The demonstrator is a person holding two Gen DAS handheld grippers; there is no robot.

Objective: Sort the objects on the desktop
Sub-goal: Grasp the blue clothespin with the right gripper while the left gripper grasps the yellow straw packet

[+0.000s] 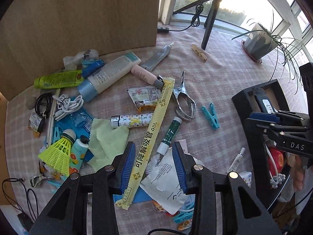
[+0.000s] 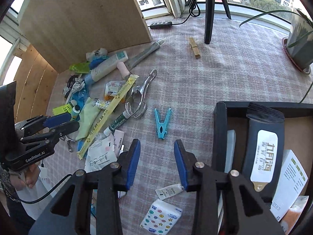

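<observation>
Around the yellow straw sleeve (image 1: 151, 137) the clutter spreads over a checked cloth (image 1: 215, 82). The left gripper (image 1: 154, 163) hangs over the sleeve's lower part with its jaws spread wide and nothing between them but air; the sleeve runs under the gap, beside a torn white packet (image 1: 164, 178). Left of the sleeve lie a green cloth (image 1: 105, 137) and a yellow shuttlecock (image 1: 58, 152); right of it, a green-and-white stick (image 1: 170, 135), metal tongs (image 1: 183, 98) and a blue peg (image 1: 210, 116). The right gripper (image 2: 157, 161) is also released, empty, hovering near the peg (image 2: 162, 123). Further right of the sleeve stands a black tray (image 2: 220, 129) holding a dark pouch (image 2: 264, 143).
</observation>
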